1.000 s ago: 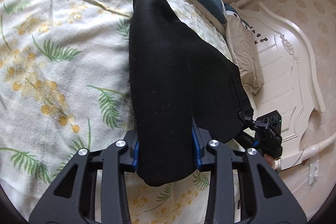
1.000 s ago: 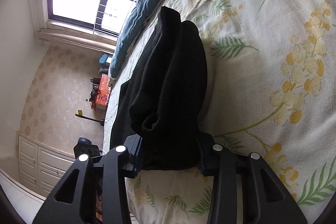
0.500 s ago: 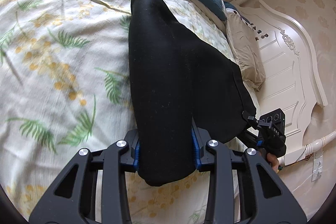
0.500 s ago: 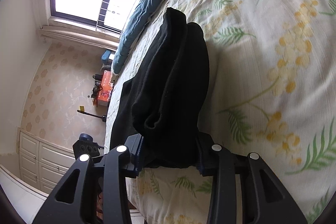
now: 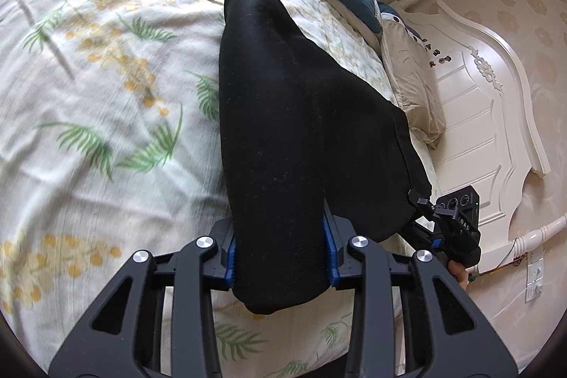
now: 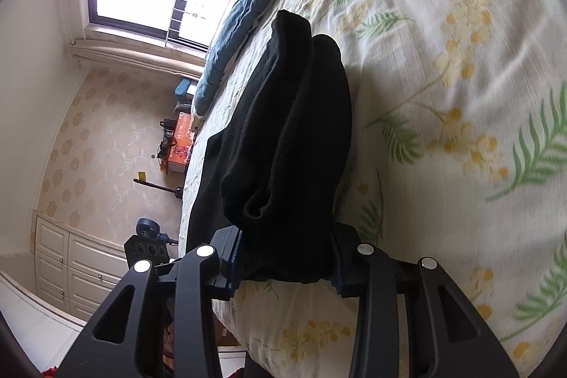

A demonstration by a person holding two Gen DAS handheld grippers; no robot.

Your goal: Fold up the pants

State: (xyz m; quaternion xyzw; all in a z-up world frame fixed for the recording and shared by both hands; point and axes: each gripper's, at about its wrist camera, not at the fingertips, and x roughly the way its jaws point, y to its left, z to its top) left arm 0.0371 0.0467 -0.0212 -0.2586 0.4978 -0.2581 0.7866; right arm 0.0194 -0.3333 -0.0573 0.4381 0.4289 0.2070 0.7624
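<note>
Both tongs are matte black, built from open triangular frames with round silver screw heads. The left tongs (image 5: 280,254) carry blue ribbed pads; the right tongs (image 6: 285,266) have darker blue pads.

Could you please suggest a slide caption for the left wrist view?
Left tongs clamped on bunched black pants above a floral bedspread, headboard beyond.

Black pants (image 5: 294,116), soft matte fabric, bunched lengthwise into a thick folded bundle; the far end lies on the floral bedspread (image 5: 88,87), the near end raised and gathered.
</note>
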